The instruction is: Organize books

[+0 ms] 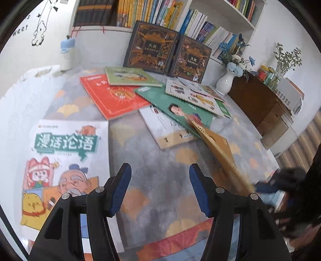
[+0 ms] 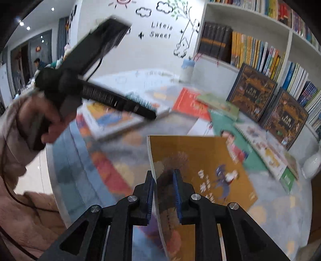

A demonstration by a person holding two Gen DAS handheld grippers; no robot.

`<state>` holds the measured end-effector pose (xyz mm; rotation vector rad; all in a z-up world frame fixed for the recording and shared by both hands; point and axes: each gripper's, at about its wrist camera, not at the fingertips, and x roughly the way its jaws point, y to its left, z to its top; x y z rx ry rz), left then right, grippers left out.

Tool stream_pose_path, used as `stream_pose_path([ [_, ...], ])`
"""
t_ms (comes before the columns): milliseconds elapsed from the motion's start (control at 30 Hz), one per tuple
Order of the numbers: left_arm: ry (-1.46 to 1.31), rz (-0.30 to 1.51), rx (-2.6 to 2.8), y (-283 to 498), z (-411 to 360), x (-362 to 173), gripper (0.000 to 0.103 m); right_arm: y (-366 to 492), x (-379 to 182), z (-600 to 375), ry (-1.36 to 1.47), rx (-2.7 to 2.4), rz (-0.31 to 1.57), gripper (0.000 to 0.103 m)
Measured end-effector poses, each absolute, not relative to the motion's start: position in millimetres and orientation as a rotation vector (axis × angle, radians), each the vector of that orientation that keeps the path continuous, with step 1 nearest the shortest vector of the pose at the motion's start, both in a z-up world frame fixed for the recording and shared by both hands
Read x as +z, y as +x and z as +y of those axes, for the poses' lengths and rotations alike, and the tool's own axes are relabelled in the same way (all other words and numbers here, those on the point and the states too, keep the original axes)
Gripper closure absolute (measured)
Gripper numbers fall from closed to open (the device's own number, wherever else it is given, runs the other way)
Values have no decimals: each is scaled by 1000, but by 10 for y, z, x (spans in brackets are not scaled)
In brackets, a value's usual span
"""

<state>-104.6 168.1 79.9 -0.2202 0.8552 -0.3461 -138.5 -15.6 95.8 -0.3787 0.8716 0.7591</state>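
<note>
My right gripper is shut on a yellow-orange picture book and holds it tilted above the table; the same book shows edge-on in the left wrist view. My left gripper is open and empty above the patterned tablecloth, beside a white cartoon book at its left. Several more books lie spread behind: a red one, a light green one, a dark green one, a white one and a spiral-bound one.
Two dark ornate books stand against a white bookshelf full of books. A white vase with blue flowers, a wooden box and a blue-capped bottle stand on the table. The left gripper's handle and my hand show in the right view.
</note>
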Motion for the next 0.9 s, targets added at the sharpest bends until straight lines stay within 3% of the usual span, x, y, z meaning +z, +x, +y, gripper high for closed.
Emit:
stream_pose_path([
  [133,-233,876,-372,-1013,1594,704,45,-1416,782,-188,-330,809,959,78],
  [200,-226,879,-392,-1002,1515,679,45,-1421,791,-276,-275,831,981,68],
  [233,-224,883,-402,-993,1474,666,45,-1433,814,-319,-258,832,985,52],
  [267,-223,888,-413,-982,1434,645,45,-1422,825,-384,-236,824,989,43],
  [633,-183,993,-550,-797,972,314,45,-867,268,-1600,312,512,1227,43],
  [900,-183,1029,-605,-725,903,237,52,-715,185,-1799,460,636,1321,43],
])
